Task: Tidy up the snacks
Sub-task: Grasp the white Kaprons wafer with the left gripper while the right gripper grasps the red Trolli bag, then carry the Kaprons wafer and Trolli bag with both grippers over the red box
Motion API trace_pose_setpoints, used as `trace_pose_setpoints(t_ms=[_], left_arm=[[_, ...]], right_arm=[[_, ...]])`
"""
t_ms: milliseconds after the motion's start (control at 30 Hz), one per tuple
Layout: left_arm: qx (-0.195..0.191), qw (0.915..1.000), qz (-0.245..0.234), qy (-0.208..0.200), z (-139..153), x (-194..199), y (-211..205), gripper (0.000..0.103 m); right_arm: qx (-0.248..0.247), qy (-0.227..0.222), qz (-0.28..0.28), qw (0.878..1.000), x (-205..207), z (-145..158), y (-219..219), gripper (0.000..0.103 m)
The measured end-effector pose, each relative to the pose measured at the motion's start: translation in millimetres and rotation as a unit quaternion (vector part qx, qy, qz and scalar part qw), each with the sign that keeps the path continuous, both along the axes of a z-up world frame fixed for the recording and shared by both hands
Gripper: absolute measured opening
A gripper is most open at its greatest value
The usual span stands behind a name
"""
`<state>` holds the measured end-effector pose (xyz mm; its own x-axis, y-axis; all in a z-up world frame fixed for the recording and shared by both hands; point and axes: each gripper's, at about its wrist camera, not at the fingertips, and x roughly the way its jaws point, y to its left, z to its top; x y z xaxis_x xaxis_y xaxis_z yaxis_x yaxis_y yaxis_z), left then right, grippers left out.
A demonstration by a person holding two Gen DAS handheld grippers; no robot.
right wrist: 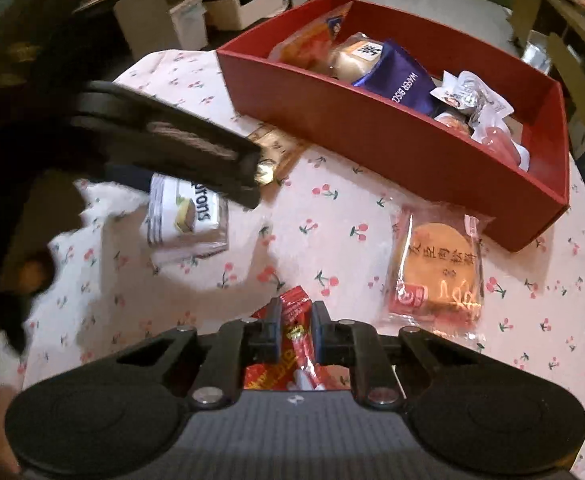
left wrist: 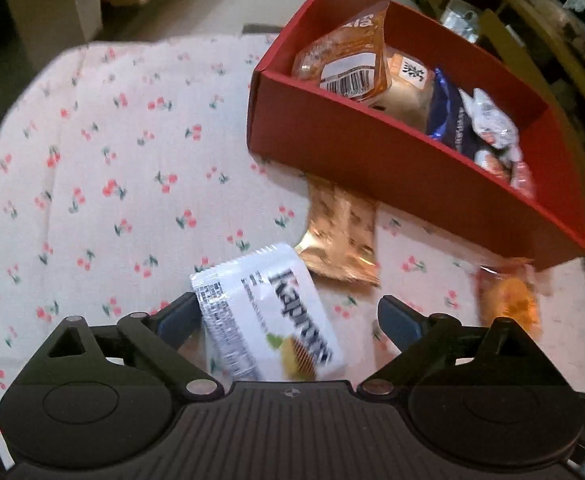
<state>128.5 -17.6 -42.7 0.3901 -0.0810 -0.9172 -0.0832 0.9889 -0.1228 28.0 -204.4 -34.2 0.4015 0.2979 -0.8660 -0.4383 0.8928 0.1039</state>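
Red sachet (right wrist: 297, 334) between closed jaws

Red box (left wrist: 372, 152), cherry-print pink-white cloth (left wrist: 112, 152), white wafer packet (left wrist: 268, 316), gold wrapper (left wrist: 340, 236), perhaps orange pastry pack (right wrist: 438, 272).

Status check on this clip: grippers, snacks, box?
Left gripper open around white wafer packet. Right gripper shut on red sachet. Red box part-filled; round cake packet lies outside, nothing blocking.
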Motion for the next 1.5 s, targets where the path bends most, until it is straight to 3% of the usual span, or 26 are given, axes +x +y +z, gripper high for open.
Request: trace_pose_setpoints(t_ms=[67,133,200,300,433,600,633,800,1167,1333,1500], left_arm=[[0.031,0.9994,-0.010,-0.014,-3.3,-3.6,-6.8,0.095],[0.074,0.9961,-0.043,-0.021,-4.2,-11.8,-16.1,0.088],[0.074,0.9954,-0.055,-0.023,-1.8,-18.4,-13.7,0.076],[0.070,0.9958,-0.054,-0.019,2.3,-21.8,-2.8,0.067],[0.050,0.9968,-0.059,-0.017,4.4,-27.2,2.1,0.067],[0.045,0.9954,-0.083,-0.018,2.6,-30.2,-1.7,0.067],[0.046,0.9950,-0.086,-0.022,2.8,-31.1,-1.5,0.067],[0.038,0.9931,-0.108,-0.026,5.0,-35.8,-4.1,0.066],[0.010,0.9910,-0.126,-0.045,26.0,-51.0,-4.0,0.066],[0.000,0.9896,-0.132,-0.058,35.8,-52.7,-9.3,0.066],[-0.003,0.9876,-0.140,-0.071,42.5,-51.1,-18.1,0.066]], right_arm=[[-0.011,-0.015,0.017,1.000,-4.9,3.7,-1.3,0.039],[-0.010,-0.027,0.025,0.999,-7.2,8.0,-5.2,0.057],[-0.001,-0.033,0.029,0.999,-8.6,12.1,-9.8,0.063],[0.004,-0.025,0.043,0.999,-10.9,12.4,-9.4,0.074],[-0.020,-0.013,0.088,0.996,-16.3,2.4,9.7,0.085],[-0.051,-0.008,0.095,0.994,-17.8,-14.7,21.1,0.083],[-0.041,-0.003,0.090,0.995,-17.6,-13.9,19.5,0.077],[-0.043,-0.011,0.051,0.998,-26.1,-9.2,16.6,0.067],[-0.003,-0.041,-0.033,0.999,-38.3,17.5,-9.1,0.065],[0.024,-0.072,-0.100,0.992,-30.2,35.3,-33.6,0.065],[0.036,-0.099,-0.130,0.986,-22.1,45.9,-39.1,0.065]])
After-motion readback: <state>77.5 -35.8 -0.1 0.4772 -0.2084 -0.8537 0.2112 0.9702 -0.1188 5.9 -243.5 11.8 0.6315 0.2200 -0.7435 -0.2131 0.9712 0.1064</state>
